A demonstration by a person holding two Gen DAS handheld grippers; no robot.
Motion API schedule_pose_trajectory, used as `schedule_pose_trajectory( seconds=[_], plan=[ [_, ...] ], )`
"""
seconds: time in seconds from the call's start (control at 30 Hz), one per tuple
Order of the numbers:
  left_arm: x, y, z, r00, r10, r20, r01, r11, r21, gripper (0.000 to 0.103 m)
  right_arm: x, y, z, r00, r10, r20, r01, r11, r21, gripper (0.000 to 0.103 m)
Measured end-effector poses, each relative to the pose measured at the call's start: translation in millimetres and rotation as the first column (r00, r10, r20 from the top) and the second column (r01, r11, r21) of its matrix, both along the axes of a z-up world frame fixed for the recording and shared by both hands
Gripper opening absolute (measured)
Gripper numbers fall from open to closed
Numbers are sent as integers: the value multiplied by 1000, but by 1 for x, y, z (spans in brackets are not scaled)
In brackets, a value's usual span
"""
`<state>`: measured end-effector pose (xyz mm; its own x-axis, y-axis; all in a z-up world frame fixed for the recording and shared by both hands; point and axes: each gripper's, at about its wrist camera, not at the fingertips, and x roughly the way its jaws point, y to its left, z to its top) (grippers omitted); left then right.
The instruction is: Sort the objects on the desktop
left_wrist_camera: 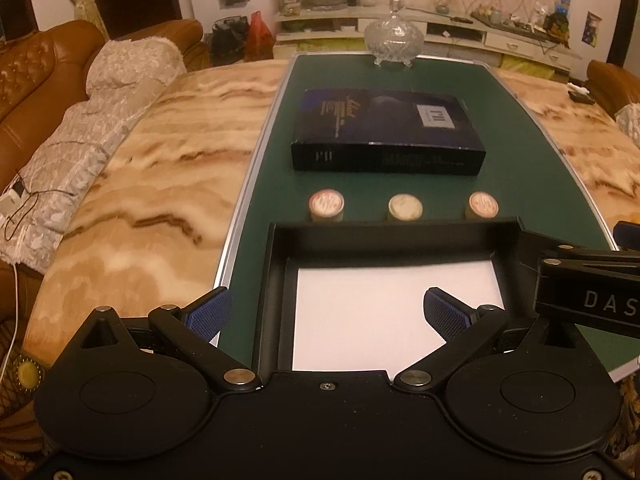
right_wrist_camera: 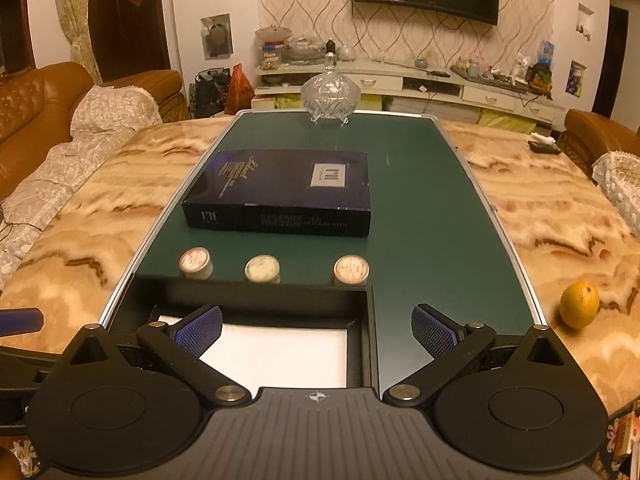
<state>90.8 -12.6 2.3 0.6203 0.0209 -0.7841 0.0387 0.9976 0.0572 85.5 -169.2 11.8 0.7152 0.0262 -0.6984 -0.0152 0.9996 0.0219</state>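
- Our left gripper [left_wrist_camera: 328, 316] is at bottom centre of the left wrist view, blue pads spread wide, nothing between them. It hangs over the near left part of the black tray [left_wrist_camera: 280, 280].
- Our right gripper [right_wrist_camera: 316, 330] is at bottom centre of the right wrist view, also spread and empty, straddling the tray's right wall.
- A white sheet [left_wrist_camera: 384, 312] lies flat in the tray, lower centre.
- Three round Chinese chess pieces sit in a row just beyond the tray's far wall, mid-frame: left piece [left_wrist_camera: 326, 204] with red marking, middle piece [left_wrist_camera: 405, 206] paler, right piece [left_wrist_camera: 483, 204] with red marking. They are well apart from each other.
- A dark blue box [left_wrist_camera: 386, 132] lies flat behind them, centre frame, on the green board [left_wrist_camera: 520, 184].
- A lidded glass candy dish [left_wrist_camera: 394, 36] stands at the board's far edge, top centre.
- An orange [right_wrist_camera: 579, 305] sits off the board on the marble-pattern tabletop [right_wrist_camera: 560, 208], right edge of the right wrist view.
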Motion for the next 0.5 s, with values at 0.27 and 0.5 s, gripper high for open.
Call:
schedule_pose_trajectory(
  seconds=[0.27, 0.5],
  plan=[
    [24, -5, -4, 1000, -11, -6, 11, 1000, 5, 103, 23, 3, -2, 1000, 1, -7, -1, 1000, -9, 103],
    [39, -2, -6, 1000, -8, -18, 8, 1000, 4, 103, 37, 4, -4, 1000, 2, -19, -2, 1000, 1, 103]
  ],
)
